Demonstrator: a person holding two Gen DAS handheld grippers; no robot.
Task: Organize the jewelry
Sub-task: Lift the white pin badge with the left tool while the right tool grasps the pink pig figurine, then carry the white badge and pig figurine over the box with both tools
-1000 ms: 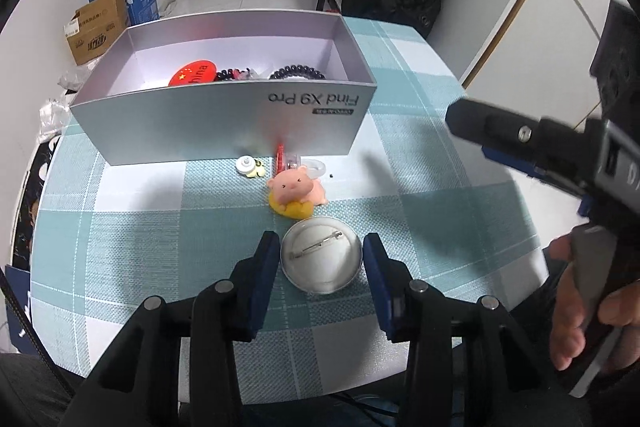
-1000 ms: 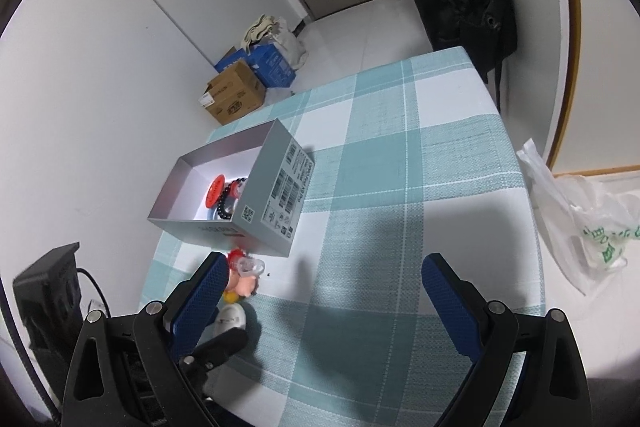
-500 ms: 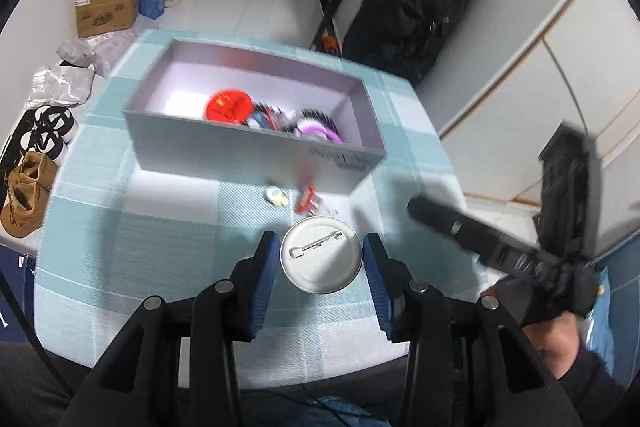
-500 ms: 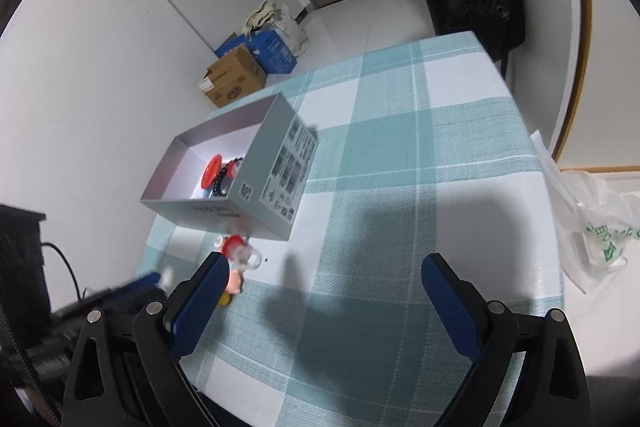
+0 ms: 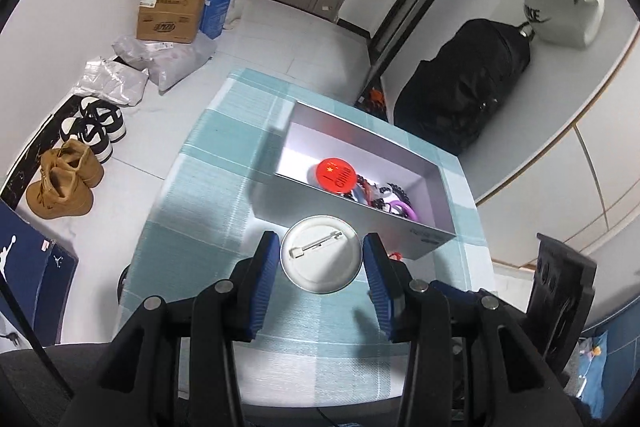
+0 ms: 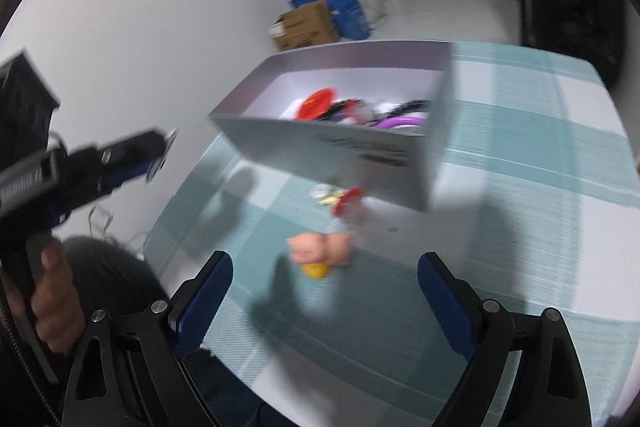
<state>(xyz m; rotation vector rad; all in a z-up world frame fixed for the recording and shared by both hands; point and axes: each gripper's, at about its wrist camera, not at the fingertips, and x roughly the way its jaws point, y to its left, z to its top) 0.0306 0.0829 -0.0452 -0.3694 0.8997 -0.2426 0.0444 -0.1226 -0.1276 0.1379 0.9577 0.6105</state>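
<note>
My left gripper (image 5: 322,253) is shut on a round white pin badge (image 5: 320,255), its back and clasp facing the camera, held in the air in front of the silver box (image 5: 416,243). Inside the box lie a red badge (image 5: 335,175), dark bead bracelets (image 5: 396,189) and a purple ring (image 5: 402,207). My right gripper (image 6: 324,267) stands open above the table, over a pink pig figure (image 6: 320,247) on a yellow base. A red item (image 6: 348,201) and a small pale charm (image 6: 322,191) lie by the box wall (image 6: 320,147). The right wrist view is blurred; the left gripper (image 6: 158,153) shows at its left.
The table carries a teal and white checked cloth (image 6: 520,227). A hand (image 6: 52,287) holds the left gripper's handle. On the floor beyond are cardboard boxes (image 5: 168,13), brown boots (image 5: 60,187), sneakers (image 5: 94,127) and a black backpack (image 5: 460,99).
The left gripper has risen and rolled with the badge, which has left the table; the pig is out of its view. The right gripper has swung left and now hangs over the pig.
</note>
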